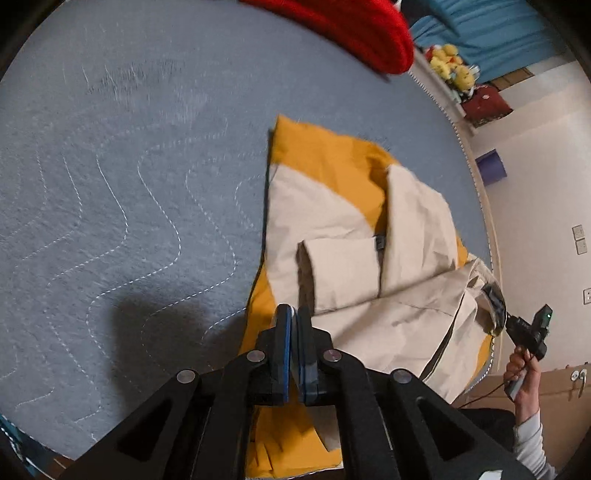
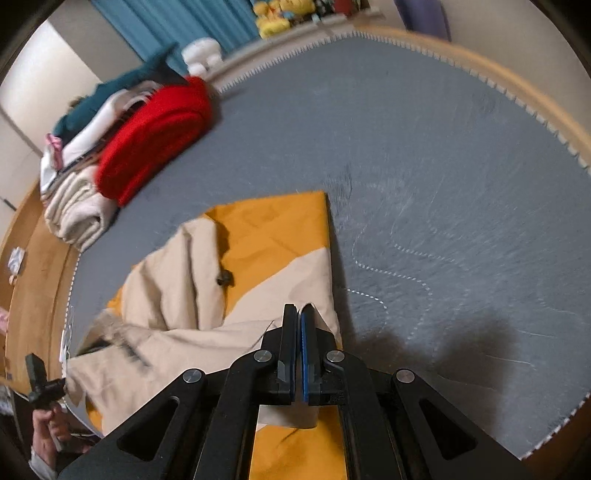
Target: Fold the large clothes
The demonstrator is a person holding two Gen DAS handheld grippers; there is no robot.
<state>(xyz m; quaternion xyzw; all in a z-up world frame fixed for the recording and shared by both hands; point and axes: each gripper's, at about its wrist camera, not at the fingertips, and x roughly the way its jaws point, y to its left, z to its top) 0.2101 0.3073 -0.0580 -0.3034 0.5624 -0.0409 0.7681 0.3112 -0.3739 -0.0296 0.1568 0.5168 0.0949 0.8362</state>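
Two handheld grippers pinched the near edge of a beige-and-mustard jacket (image 1: 351, 229) spread on a grey quilted mat (image 1: 129, 184), each gripper closed tight on fabric so the garment could be lifted or drawn over as one sheet. In the left wrist view, the left gripper (image 1: 294, 314) had its blue-lined fingers pressed together on the jacket's mustard edge, with the cloth running under and behind it; in the right wrist view, the right gripper (image 2: 299, 314) was clamped the same way on a raised beige corner. Holding at two points along one side likely kept the edge taut and level, the usual grip for carrying a fold across a large garment. Beyond the grippers the jacket lay partly gathered on the mat, one sleeve (image 1: 343, 269) already lying across the body and a small dark toggle (image 2: 224, 277) resting on the mustard panel; the fold looked unfinished, with loose beige cloth bunched toward the table's edge. Farther back, a pile of folded clothes (image 2: 122, 147), topped by a red knit, sat well apart near the mat's corner, apparently work set aside. At the far edge, yellow soft toys (image 2: 280, 14) lined a ledge before a blue curtain (image 2: 177, 22).
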